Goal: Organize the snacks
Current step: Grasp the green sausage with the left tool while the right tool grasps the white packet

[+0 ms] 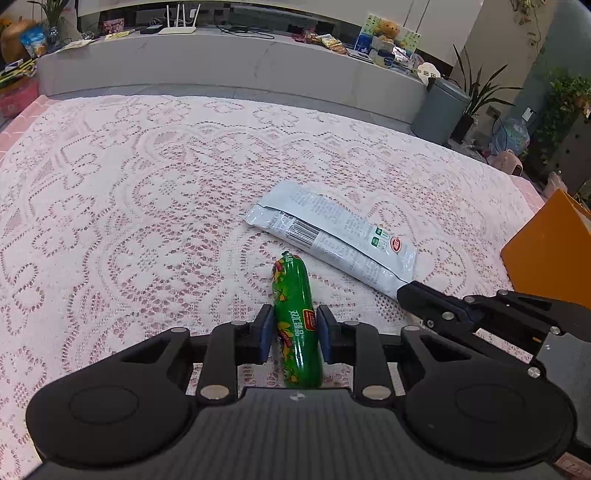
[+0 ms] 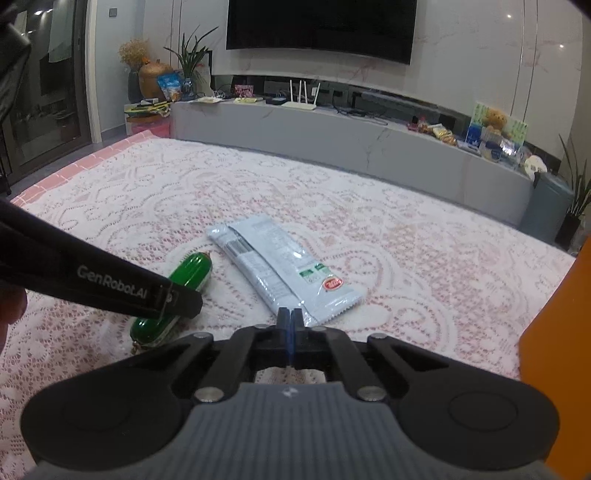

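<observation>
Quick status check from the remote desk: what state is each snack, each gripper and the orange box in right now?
Green plastic-wrapped sausage: lying on the lace tablecloth, clamped between the left gripper's pads.
White foil snack packet: flat, printed back up, sealed, near corner pinched.
Left gripper: shut on the sausage.
Right gripper: shut on the packet's corner.
Orange box: at the table's right edge, only partly visible.

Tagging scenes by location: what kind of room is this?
Most likely a home living room: a wall-mounted TV hangs above a long low grey media console holding a router, with potted plants beside it. The work surface is a lace tablecloth.
</observation>
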A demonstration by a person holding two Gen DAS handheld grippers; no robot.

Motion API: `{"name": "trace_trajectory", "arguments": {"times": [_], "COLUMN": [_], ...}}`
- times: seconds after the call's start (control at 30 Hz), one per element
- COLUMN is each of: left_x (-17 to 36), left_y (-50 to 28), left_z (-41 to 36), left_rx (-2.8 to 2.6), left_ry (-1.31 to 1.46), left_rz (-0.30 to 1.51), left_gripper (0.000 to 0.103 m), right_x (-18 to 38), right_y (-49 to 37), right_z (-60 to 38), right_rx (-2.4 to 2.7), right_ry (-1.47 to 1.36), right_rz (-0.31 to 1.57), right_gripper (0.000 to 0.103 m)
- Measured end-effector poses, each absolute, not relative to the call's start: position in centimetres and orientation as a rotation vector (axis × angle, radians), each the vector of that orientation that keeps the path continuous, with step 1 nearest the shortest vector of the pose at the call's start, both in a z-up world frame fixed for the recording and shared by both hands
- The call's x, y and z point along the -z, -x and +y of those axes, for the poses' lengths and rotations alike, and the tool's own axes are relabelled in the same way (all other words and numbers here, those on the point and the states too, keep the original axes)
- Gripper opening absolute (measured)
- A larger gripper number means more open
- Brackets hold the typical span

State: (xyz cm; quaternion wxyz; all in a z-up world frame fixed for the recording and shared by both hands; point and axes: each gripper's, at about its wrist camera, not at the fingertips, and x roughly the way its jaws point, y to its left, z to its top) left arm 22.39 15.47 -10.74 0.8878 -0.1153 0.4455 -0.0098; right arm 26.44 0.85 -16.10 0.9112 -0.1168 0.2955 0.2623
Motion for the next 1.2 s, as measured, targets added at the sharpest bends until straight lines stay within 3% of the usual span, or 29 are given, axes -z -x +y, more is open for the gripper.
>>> {"name": "trace_trajectory", "arguments": {"times": [0.3,0.33,0.37,0.4,0.43,0.53,0.7,0.87,1.03,1.2], "left_x": [10.7,10.7,10.7,10.7,10.7,10.6,10.1,10.3,10.1,10.1], "left_y": [-22.4,-22.4,-22.5,-22.5,-22.5,-22.5,-22.3,-22.2,-22.0,-22.2], "left_z": [16.1,16.3,16.5,16.8,17.1,17.6,19.0,20.3,20.7,21.0], "left_rx": [0.013,0.005,-0.005,-0.01,-0.013,-0.023,-0.04,-0.048,-0.024,-0.008], "left_ry": [0.263,0.268,0.273,0.283,0.292,0.31,0.337,0.381,0.4,0.411], "left_rz": [0.922,0.921,0.92,0.918,0.917,0.912,0.894,0.894,0.894,0.897], "left_gripper": [0.026,0.026,0.025,0.025,0.025,0.025,0.025,0.025,0.025,0.025], "right_x": [15.5,15.7,15.9,16.1,16.1,15.9,15.3,15.7,16.7,16.4], "right_y": [-26.0,-26.1,-26.3,-26.5,-26.8,-27.6,-29.6,-31.0,-32.9,-33.6], "right_z": [0.9,1.0,1.1,1.1,1.1,2.0,4.4,6.2,6.2,5.6], "right_rx": [-0.571,-0.567,-0.56,-0.558,-0.562,-0.56,-0.559,-0.533,-0.506,-0.546], "right_ry": [0.266,0.282,0.299,0.307,0.307,0.328,0.331,0.364,0.357,0.277], "right_rz": [0.564,0.569,0.582,0.59,0.599,0.614,0.627,0.653,0.693,0.801], "right_gripper": [0.002,0.02,0.052,0.062,0.065,0.064,0.072,0.089,0.097,0.095]}}
